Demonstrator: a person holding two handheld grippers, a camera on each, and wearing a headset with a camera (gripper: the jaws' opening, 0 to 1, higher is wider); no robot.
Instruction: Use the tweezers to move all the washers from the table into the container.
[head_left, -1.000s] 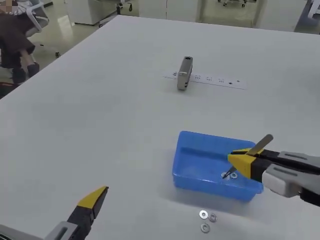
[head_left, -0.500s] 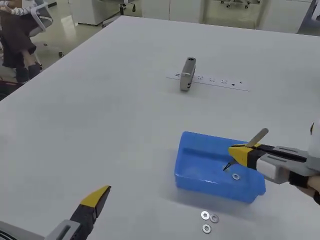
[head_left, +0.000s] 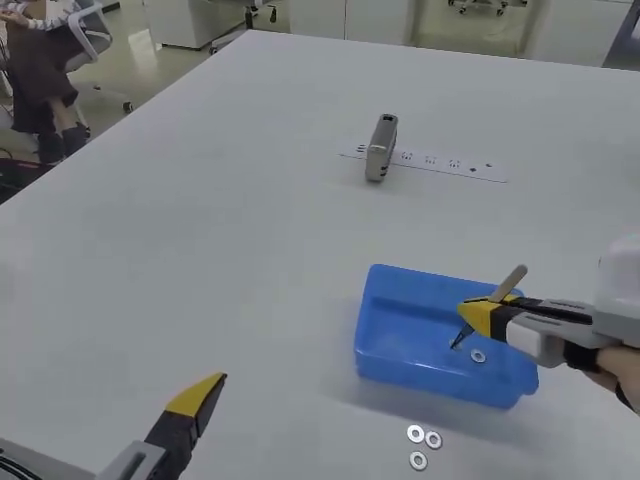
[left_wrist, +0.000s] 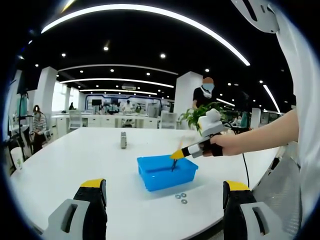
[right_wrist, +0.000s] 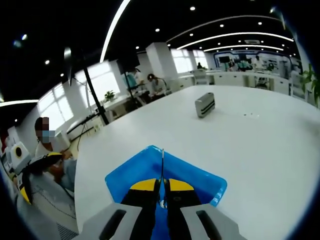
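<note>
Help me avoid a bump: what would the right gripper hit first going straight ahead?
The right gripper, tweezers leading, would probably meet the blue container's floor beside a washer; depth unclear.

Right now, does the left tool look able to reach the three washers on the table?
Probably yes: only bare table lies between the left tool and the washers beside the container.
</note>
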